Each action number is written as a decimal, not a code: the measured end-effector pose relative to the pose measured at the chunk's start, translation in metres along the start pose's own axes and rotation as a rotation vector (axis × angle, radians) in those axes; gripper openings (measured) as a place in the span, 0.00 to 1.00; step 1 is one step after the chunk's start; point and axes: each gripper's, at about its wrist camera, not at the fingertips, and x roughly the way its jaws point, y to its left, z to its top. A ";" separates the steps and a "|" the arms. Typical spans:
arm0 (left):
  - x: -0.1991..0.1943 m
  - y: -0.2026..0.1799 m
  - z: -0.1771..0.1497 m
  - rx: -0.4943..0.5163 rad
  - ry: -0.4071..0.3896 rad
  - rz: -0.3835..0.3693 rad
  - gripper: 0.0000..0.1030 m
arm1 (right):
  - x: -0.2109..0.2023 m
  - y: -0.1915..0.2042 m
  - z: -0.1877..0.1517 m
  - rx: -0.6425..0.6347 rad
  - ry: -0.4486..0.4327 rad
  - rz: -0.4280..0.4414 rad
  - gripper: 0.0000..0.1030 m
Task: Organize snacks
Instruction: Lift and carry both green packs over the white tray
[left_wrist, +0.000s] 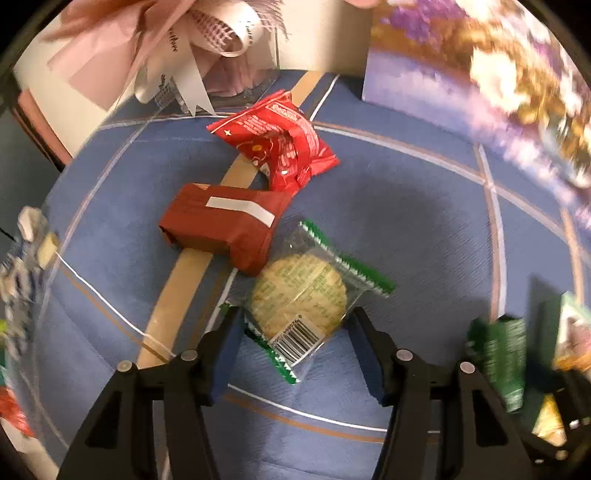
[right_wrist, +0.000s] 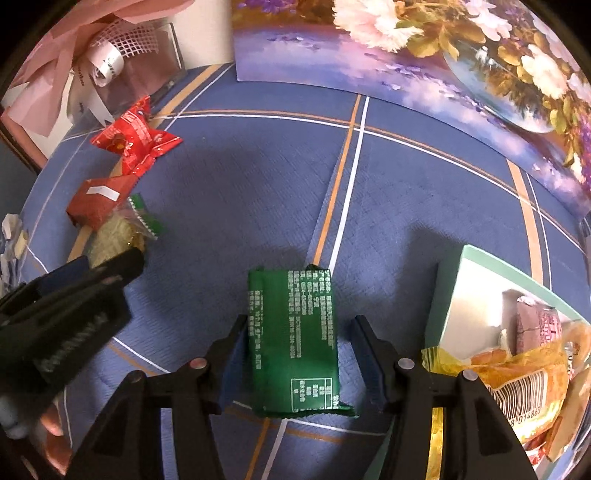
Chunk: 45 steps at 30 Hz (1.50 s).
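Both claws, left (left_wrist: 295, 325) and right (right_wrist: 297, 334), open; orange packet (right_wrist: 517, 373) and pink packet (right_wrist: 535, 328) inside white box (right_wrist: 476, 295).

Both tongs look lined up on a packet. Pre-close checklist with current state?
1. Left tongs open around the clear cookie packet: ok.
2. Cookie packet centred between the fingers: ok; the left finger meets its green edge.
3. Cookie packet free of neighbours: not ok, the brown-red packet touches or overlaps its top.
4. Right tongs open around the green packet: ok.
5. Green packet lifted or on the blue cloth: cannot tell.
6. Room in the white box beside the yellow packet: ok, bare floor shows.
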 end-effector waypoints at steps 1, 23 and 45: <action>0.002 -0.003 0.000 0.019 -0.001 0.026 0.63 | 0.000 0.001 0.000 0.000 -0.001 -0.001 0.57; 0.011 0.009 0.008 0.021 -0.139 -0.006 0.76 | 0.008 0.001 0.010 0.005 0.027 -0.007 0.57; -0.010 0.027 -0.020 0.006 -0.056 -0.130 0.51 | -0.005 0.022 -0.011 -0.016 0.021 -0.037 0.41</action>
